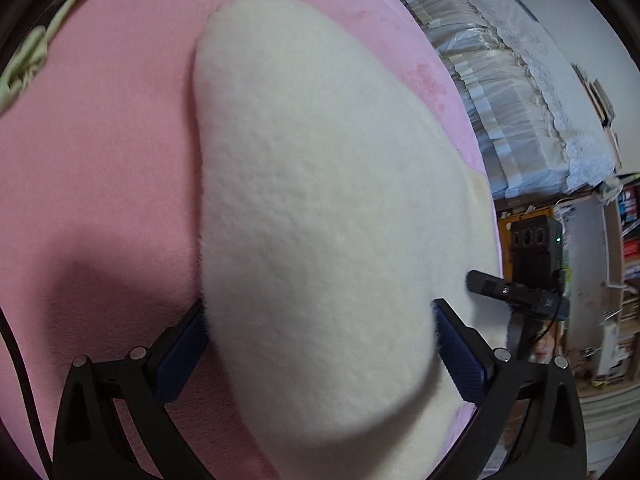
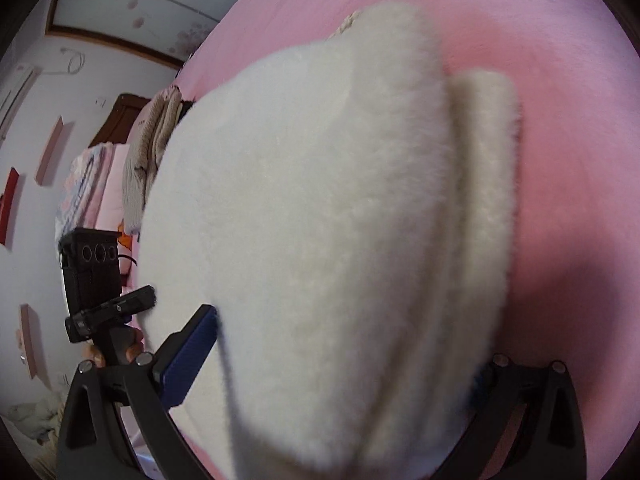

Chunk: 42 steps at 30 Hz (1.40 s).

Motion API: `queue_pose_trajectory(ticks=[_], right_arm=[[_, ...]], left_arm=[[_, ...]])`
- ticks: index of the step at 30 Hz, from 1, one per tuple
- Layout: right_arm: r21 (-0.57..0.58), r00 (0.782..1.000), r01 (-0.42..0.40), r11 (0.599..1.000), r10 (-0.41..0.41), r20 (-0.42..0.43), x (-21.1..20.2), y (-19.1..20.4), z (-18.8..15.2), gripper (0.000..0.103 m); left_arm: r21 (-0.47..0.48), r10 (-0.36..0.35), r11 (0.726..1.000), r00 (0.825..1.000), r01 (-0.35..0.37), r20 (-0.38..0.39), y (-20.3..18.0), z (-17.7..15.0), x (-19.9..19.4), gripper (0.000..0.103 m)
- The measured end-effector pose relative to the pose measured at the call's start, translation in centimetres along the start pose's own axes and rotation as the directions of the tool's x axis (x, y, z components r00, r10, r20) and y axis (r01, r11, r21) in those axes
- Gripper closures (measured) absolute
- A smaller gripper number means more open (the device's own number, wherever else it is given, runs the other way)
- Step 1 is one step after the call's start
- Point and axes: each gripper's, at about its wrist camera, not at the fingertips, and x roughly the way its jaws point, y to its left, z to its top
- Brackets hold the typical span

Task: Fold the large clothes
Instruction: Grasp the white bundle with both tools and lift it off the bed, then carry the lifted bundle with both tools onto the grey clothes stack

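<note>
Fluffy white fleece garment [image 1: 320, 208] bulges between the spread blue-padded fingers [image 1: 182, 356] of the left gripper [image 1: 320, 354], though whether they pinch it cannot be told. It lies on the pink bedsheet [image 1: 104, 152]. Over that same sheet, the right gripper [image 2: 340, 364] straddles the garment's folded layers, its far finger buried in pile, grip likewise unclear.

The white fleece garment [image 1: 320, 208] fills the space ahead of both grippers; bare pink bed [image 1: 112, 128] lies open left of it, with a green cloth [image 1: 28, 56] at the far edge.
</note>
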Motion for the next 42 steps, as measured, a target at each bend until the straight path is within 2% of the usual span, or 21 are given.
queue_pose_trajectory(ticks=[4, 9, 12, 16, 19, 21, 23, 25, 29, 34, 37, 42], right_arm=[[-0.009, 1.000, 0.001, 1.000, -0.001, -0.014, 0.6, 0.0, 0.3, 0.000], [0.002, 0.999, 0.035, 0.999, -0.035, 0.019, 0.6, 0.7, -0.3, 0.000], [0.025, 0.999, 0.038, 0.999, -0.038, 0.009, 0.6, 0.7, -0.3, 0.000], [0.012, 0.998, 0.062, 0.998, -0.062, 0.005, 0.8, 1.2, -0.1, 0.001], [-0.028, 0.996, 0.081, 0.996, -0.079, 0.049, 0.0, 2.3, -0.8, 0.021], [-0.052, 0.992, 0.109, 0.993, -0.105, 0.077, -0.9, 3.2, -1.1, 0.046], [-0.059, 0.987, 0.132, 0.990, -0.125, 0.102, -2.1, 4.2, -1.6, 0.055], [-0.063, 0.982, 0.152, 0.986, -0.144, 0.123, -2.8, 5.5, -2.2, 0.058], [-0.074, 0.979, 0.164, 0.984, -0.153, 0.138, -4.6, 8.0, -4.1, 0.060], [-0.085, 0.988, 0.105, 0.991, -0.094, 0.125, -4.5, 13.6, -5.2, 0.061], [-0.136, 0.990, 0.072, 0.988, -0.054, 0.132, -3.6, 18.3, -4.3, 0.061], [-0.223, 0.987, -0.001, 0.975, 0.038, 0.159, -0.5, 27.1, 0.2, 0.061]], left_arm=[[0.038, 0.005, 0.999, 1.000, -0.005, -0.004, -0.3, -0.4, 0.8, 0.000], [0.023, 0.093, 0.995, 0.995, -0.093, -0.028, -1.6, -0.1, 1.4, 0.000], [0.010, 0.133, 0.991, 0.990, -0.133, -0.042, -2.9, 0.2, 2.0, 0.000], [0.037, 0.194, 0.980, 0.981, -0.194, -0.012, -4.4, 0.0, 2.1, 0.001], [0.076, 0.249, 0.965, 0.967, -0.252, 0.046, -5.8, -0.5, 1.6, 0.011], [0.101, 0.276, 0.954, 0.958, -0.283, 0.077, -6.6, -0.7, 0.9, 0.021], [0.131, 0.286, 0.945, 0.952, -0.299, 0.109, -7.7, -0.9, -0.1, 0.031], [0.154, 0.289, 0.939, 0.948, -0.308, 0.136, -8.7, -1.2, -1.2, 0.035], [0.179, 0.286, 0.932, 0.943, -0.316, 0.171, -9.9, -1.8, -5.1, 0.037], [0.165, 0.298, 0.931, 0.938, -0.327, 0.177, -8.7, -2.2, -12.6, 0.038], [0.155, 0.330, 0.918, 0.920, -0.365, 0.211, -6.9, -1.8, -18.8, 0.038], [0.136, 0.379, 0.893, 0.879, -0.430, 0.288, -2.4, 1.0, -29.4, 0.038]])
